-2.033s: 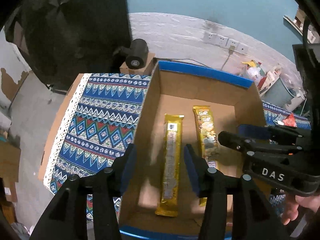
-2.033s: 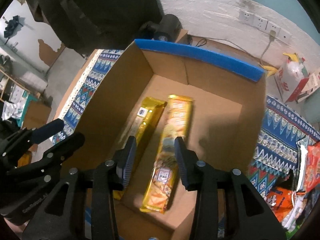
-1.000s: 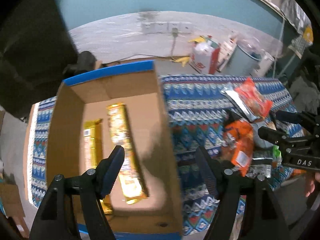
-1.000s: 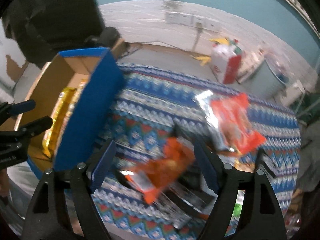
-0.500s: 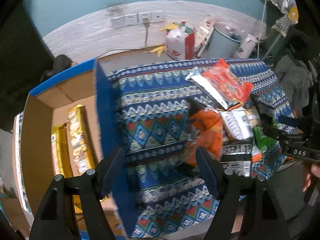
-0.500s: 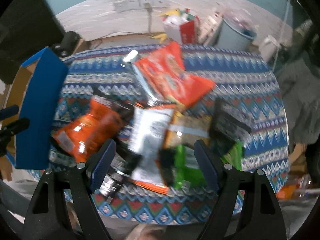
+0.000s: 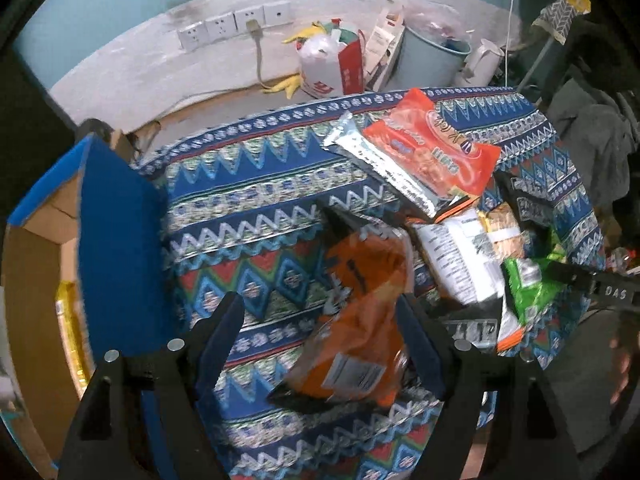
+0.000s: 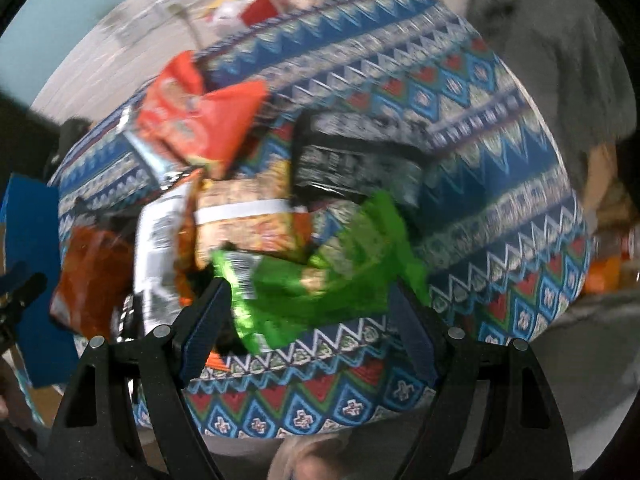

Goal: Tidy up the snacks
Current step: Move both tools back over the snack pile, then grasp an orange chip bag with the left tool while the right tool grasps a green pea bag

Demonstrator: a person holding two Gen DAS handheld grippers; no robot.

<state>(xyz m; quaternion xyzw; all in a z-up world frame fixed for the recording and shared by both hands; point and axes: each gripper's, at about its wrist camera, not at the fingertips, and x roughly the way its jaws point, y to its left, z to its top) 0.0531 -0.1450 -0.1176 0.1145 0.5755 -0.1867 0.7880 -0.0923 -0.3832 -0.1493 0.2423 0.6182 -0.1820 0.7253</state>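
Left wrist view is showing the left gripper point(image 7: 320, 328) hanging over a patterned tablecloth point(image 7: 256, 208), its jaws standing apart after just widening, with an orange snack bag point(image 7: 356, 320) lying between them but not pressed by either pad. A cardboard box point(image 7: 116, 248) with blue edging is sitting at the left of the table, and a yellow bar point(image 7: 68, 332) is lying inside it. Beyond the orange bag, a red packet point(image 7: 432, 152) is resting on a silver one point(image 7: 384, 168), and a white packet point(image 7: 460, 264) is lying beside a green bag point(image 7: 528, 284). Right wrist view, blurred, is showing the right gripper point(image 8: 308, 320) with jaws wide apart, gripping nothing, hovering over the green bag point(image 8: 320, 264), which is lying in the pile beside a black packet point(image 8: 352, 160).
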